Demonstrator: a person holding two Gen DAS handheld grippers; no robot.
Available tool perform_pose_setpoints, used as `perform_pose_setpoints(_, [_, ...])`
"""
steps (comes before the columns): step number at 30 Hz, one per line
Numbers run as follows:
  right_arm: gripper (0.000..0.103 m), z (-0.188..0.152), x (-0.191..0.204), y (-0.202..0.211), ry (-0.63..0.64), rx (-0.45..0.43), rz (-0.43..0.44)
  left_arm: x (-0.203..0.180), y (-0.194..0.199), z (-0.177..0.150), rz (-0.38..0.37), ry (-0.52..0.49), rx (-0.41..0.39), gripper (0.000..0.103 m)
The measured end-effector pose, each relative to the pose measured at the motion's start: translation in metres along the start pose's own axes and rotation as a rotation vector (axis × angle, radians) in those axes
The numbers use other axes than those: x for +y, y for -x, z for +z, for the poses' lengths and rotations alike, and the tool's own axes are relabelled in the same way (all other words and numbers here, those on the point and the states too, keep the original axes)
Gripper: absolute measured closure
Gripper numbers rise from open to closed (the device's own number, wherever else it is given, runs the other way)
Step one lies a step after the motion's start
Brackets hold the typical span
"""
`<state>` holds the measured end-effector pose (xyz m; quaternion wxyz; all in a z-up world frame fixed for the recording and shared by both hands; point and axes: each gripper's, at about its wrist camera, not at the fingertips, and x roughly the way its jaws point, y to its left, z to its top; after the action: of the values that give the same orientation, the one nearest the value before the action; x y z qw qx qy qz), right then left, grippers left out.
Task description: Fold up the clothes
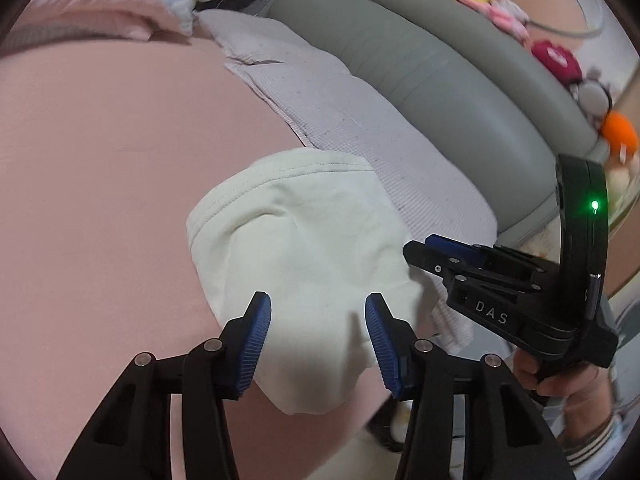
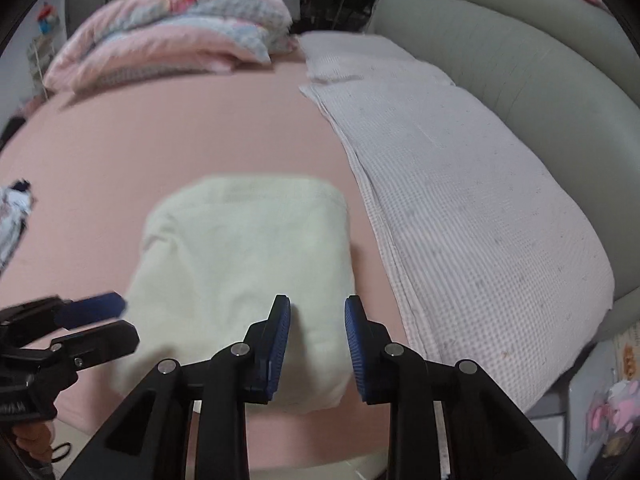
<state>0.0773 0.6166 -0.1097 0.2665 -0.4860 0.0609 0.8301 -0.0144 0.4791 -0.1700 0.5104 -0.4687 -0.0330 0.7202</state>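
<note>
A cream-white garment (image 2: 244, 264) lies folded into a compact rectangle on the pink bed sheet (image 2: 160, 140). It also shows in the left wrist view (image 1: 304, 248). My left gripper (image 1: 318, 340) is open and empty, hovering over the garment's near end. My right gripper (image 2: 318, 344) is open and empty over the garment's near right corner. The right gripper also shows at the right of the left wrist view (image 1: 424, 254), beside the garment. The left gripper shows at the left of the right wrist view (image 2: 124, 320).
A white waffle-pattern pillow (image 2: 460, 208) lies right of the garment against the grey padded headboard (image 2: 520, 60). A folded pink quilt (image 2: 180, 32) sits at the far end. Plush toys (image 1: 500, 8) line the headboard top. A patterned cloth (image 2: 12, 216) lies at the left edge.
</note>
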Motion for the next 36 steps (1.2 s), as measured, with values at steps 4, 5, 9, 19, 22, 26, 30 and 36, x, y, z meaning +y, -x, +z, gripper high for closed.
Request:
perform_pose_setpoints(4, [0.076,-0.005,-0.004,-0.009,-0.015,0.007,-0.001,-0.008,-0.005,-0.009,0.042,-0.069,0.024,0.057])
perform_pose_setpoints(5, [0.076,-0.004,-0.006,-0.012,-0.023,0.016,0.003,-0.009,-0.006,-0.011,0.054,-0.085,0.030,0.057])
perform_pose_setpoints(9, [0.076,-0.006,-0.013,-0.020,-0.057,0.042,0.030,-0.010,-0.003,-0.019,0.072,-0.103,0.058,0.057])
perform_pose_setpoints(19, [0.067,-0.005,-0.022,-0.038,-0.114,0.083,0.038,-0.014,-0.017,-0.010,0.069,-0.105,0.097,0.060])
perform_pose_setpoints(22, [0.056,-0.011,-0.028,-0.036,-0.164,0.049,0.042,-0.015,-0.004,-0.016,0.092,-0.132,0.076,0.059])
perform_pose_setpoints(26, [0.040,-0.019,-0.037,-0.025,-0.251,-0.003,0.051,-0.029,-0.005,-0.017,0.204,-0.195,0.086,0.027])
perform_pose_setpoints(30, [0.038,-0.023,-0.036,-0.008,-0.282,-0.031,0.044,-0.039,0.009,-0.017,0.233,-0.225,0.043,0.025])
perform_pose_setpoints(36, [0.031,-0.016,-0.023,0.011,-0.207,-0.057,0.016,-0.032,0.041,-0.009,0.181,-0.135,-0.012,0.025])
